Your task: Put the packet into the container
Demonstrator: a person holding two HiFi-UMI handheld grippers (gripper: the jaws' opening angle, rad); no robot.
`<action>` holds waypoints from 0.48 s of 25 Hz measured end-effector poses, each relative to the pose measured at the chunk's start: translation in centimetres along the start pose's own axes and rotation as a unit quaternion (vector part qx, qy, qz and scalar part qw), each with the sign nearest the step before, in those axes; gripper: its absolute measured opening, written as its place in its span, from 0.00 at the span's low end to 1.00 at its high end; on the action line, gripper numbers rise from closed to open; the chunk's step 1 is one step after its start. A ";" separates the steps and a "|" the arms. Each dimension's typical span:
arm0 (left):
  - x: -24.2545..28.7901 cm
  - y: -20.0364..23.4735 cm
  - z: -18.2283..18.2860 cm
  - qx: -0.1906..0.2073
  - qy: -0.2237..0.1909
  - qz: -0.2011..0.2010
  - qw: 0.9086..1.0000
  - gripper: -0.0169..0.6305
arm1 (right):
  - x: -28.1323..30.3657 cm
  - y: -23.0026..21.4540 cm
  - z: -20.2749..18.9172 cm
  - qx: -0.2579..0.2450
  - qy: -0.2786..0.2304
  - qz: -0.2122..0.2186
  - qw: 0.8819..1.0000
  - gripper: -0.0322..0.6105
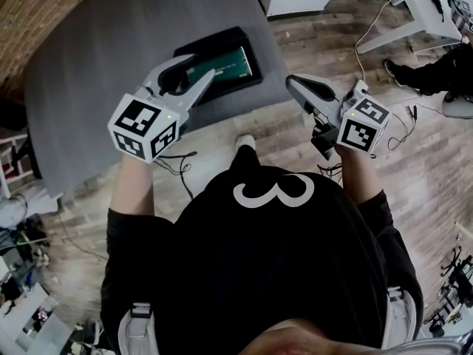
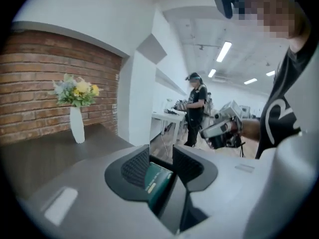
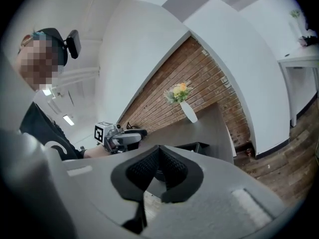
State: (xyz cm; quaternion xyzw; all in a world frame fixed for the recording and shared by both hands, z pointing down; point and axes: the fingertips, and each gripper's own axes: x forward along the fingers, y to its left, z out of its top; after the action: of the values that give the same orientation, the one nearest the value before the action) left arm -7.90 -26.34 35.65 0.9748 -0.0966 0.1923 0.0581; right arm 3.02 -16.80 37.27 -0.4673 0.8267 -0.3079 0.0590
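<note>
The green packet lies flat inside the black container on the grey table. My left gripper hovers over the container's near left corner, its jaws a little apart with nothing clamped. In the left gripper view the packet shows through the gap of that gripper, down in the dark tray. My right gripper is off the table's right edge, over the wooden floor, with its fingers together. The right gripper view shows its pads meeting at the tips, and the left gripper beside the container.
A white vase of flowers stands at the table's far end against the brick wall. A person stands by white desks in the background. Cables run across the floor on the right.
</note>
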 end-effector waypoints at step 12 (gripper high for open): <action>-6.0 -10.4 1.5 -0.125 -0.073 0.084 0.986 0.04 | -2.6 8.6 0.8 -0.091 -0.008 0.063 0.994 0.05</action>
State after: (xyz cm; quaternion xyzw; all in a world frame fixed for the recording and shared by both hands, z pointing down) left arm -10.63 -15.44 31.14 0.9598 -0.2056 0.1108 0.1558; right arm -1.61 -11.86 31.31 -0.4199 0.8786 -0.2232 0.0427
